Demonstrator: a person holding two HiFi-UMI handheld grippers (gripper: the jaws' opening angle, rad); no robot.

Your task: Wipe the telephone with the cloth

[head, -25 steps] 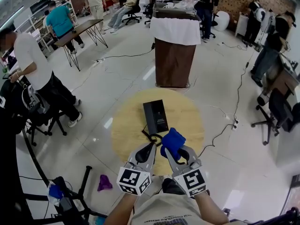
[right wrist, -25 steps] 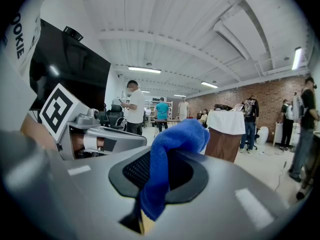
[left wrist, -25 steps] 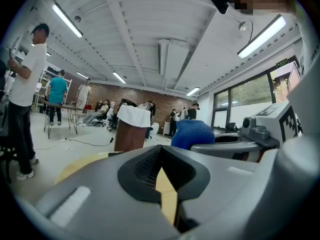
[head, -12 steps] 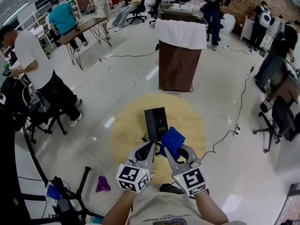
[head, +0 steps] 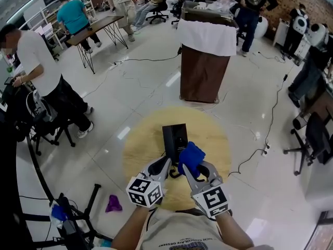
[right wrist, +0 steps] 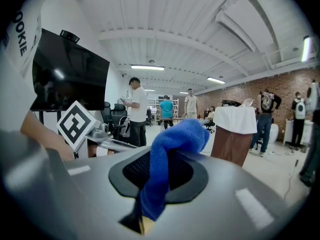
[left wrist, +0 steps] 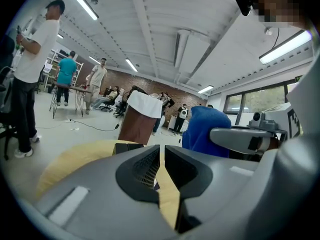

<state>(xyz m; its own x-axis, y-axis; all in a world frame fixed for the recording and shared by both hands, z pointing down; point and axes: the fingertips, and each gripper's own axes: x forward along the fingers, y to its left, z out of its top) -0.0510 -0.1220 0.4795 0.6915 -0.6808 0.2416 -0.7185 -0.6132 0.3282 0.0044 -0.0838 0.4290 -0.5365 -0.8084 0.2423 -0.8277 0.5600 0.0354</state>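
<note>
The black telephone lies on the round wooden table, and its dark near edge shows just past my left jaws. My left gripper hovers just short of the phone's near left corner. Its jaws have just been opening and stand a narrow slit apart, with nothing between them. My right gripper is alongside it, shut on the blue cloth. The cloth bulges up and forward out of the jaws, close to the phone's near end.
A brown podium with a white cover stands beyond the table. A black cable runs over the floor on the right. A purple rag lies on the floor at lower left, next to a black stand. Several people stand or sit around the room.
Both grippers have moved forward, nearer to the telephone. The left one has also sunk a little. The blue cloth now reaches the phone's near end.
</note>
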